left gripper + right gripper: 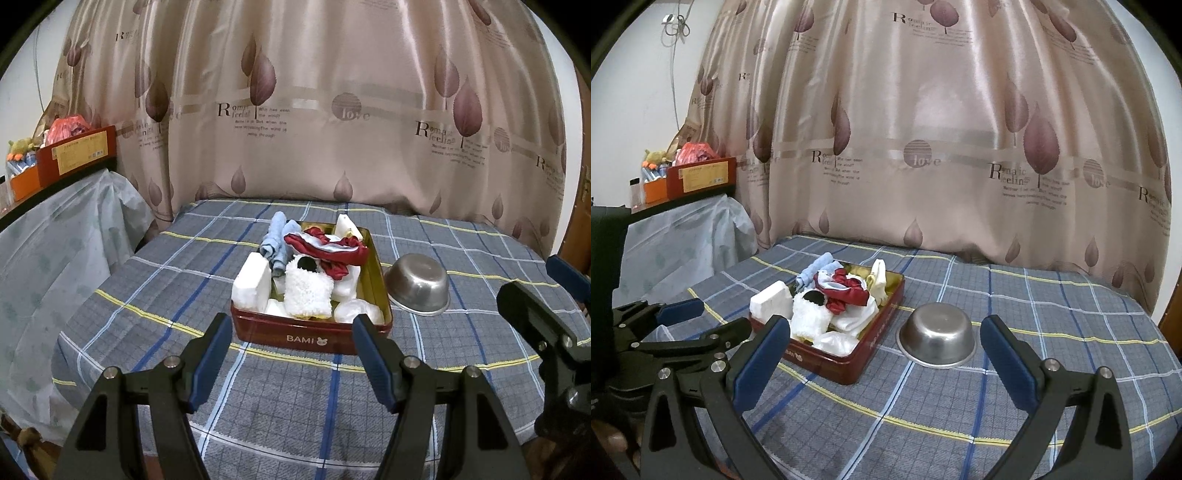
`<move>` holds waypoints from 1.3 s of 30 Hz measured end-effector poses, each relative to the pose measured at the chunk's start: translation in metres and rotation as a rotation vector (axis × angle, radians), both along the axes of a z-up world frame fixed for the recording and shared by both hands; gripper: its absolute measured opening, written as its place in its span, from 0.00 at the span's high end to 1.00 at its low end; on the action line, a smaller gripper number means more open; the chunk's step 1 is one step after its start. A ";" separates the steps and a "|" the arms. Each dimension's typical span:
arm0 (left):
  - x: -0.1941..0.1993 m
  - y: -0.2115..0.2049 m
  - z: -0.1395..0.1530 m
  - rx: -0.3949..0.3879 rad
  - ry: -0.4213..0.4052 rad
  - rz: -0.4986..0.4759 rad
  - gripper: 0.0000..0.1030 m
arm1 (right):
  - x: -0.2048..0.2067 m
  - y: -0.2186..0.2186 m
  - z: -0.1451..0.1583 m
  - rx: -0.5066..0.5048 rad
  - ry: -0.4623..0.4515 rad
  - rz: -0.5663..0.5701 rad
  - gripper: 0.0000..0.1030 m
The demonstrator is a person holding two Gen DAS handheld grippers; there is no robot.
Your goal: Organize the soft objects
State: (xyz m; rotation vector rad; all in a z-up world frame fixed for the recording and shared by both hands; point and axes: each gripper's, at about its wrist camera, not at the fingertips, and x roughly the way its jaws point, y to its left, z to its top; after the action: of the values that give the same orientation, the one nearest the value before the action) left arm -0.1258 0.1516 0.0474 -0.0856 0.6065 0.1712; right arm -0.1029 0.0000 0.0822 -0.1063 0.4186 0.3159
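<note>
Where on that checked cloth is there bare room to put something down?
Bare cloth lies in front of the red tin, toward the left tool, and to the right of and behind the metal bowl. The strip between tin and bowl is narrow. The tin itself is crammed with soft things.

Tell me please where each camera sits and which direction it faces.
Left wrist: sits on the left tongs, open, facing the red tin straight on; the right tongs show at the right edge.
Right wrist: sits on the right tongs, open, facing the steel bowl, upside down; the left tongs show at the left edge.
Shared: tin, bowl, plaid cloth, leaf-print curtain.
</note>
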 end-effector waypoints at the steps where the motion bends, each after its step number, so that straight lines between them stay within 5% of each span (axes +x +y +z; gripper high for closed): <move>1: -0.001 0.000 0.000 0.000 0.001 0.003 0.33 | -0.001 0.000 0.000 -0.001 0.000 0.000 0.01; 39: 0.000 -0.004 -0.004 0.016 0.013 -0.004 0.33 | -0.003 -0.001 -0.005 -0.005 0.005 0.002 0.01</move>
State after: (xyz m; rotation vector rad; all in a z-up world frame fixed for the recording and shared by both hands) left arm -0.1256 0.1473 0.0435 -0.0683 0.6180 0.1731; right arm -0.1058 -0.0007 0.0769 -0.1106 0.4246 0.3172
